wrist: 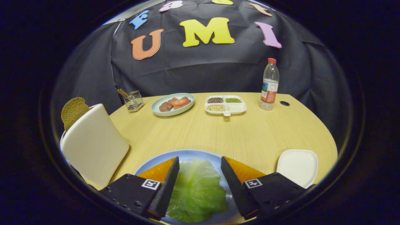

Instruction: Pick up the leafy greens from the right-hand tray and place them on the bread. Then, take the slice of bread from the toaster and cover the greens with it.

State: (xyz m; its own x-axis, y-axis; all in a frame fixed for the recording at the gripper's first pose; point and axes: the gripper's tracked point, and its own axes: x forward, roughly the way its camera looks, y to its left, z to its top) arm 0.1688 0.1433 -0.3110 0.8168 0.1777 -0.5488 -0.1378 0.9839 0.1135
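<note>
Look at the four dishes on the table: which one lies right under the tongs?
The blue plate with the lettuce leaf lies under the open tongs; the white tray, green plate and divided dish lie elsewhere.

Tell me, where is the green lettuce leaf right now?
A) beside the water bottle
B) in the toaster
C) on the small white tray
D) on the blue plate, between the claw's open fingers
D: the lettuce leaf lies flat on the blue plate, in the gap of the open claw, untouched by either finger.

Even soft light, fisheye-bowed edges
</note>
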